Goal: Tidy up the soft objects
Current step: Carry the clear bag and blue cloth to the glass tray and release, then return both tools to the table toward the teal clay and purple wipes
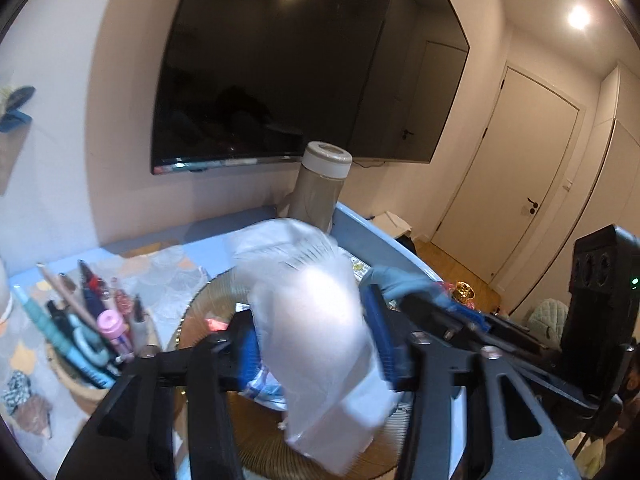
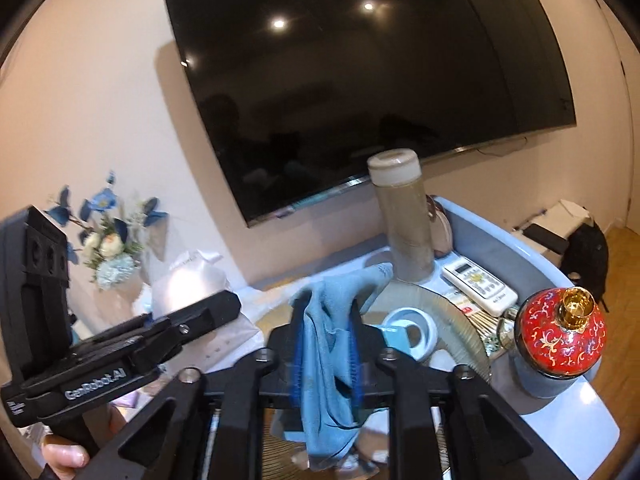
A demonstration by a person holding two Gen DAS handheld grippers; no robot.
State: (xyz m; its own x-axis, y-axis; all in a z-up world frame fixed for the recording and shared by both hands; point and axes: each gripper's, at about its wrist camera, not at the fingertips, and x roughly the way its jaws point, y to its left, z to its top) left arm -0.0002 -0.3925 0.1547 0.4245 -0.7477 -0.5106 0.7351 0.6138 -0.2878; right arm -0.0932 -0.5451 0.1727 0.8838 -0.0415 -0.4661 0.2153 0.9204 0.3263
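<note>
Soft white packet in clear plastic (image 1: 320,336) fills the middle of the left wrist view, blurred, lifted above a round ribbed glass tray (image 1: 208,304). The left gripper (image 1: 316,344) is clenched on it, blue finger pads (image 1: 250,354) pressing both sides. To the left stands a cup of pens (image 1: 86,332) on a blue table (image 1: 360,232). Farther back is a tall jar with a pale lid (image 1: 320,186), and a dark television (image 1: 304,64) hangs on the wall. At the right, the other gripper holds a blue cloth (image 1: 396,280).

In the right wrist view, the right gripper (image 2: 326,356) is closed on that blue cloth (image 2: 332,364), which hangs between its fingers above the tray. Just right lies a white tape roll (image 2: 412,332). Farther right sit a white remote control (image 2: 478,282) and a red ornate jar (image 2: 560,338). The left gripper (image 2: 192,316) and white packet (image 2: 192,284) show at the left, near blue flowers (image 2: 108,236).
</note>
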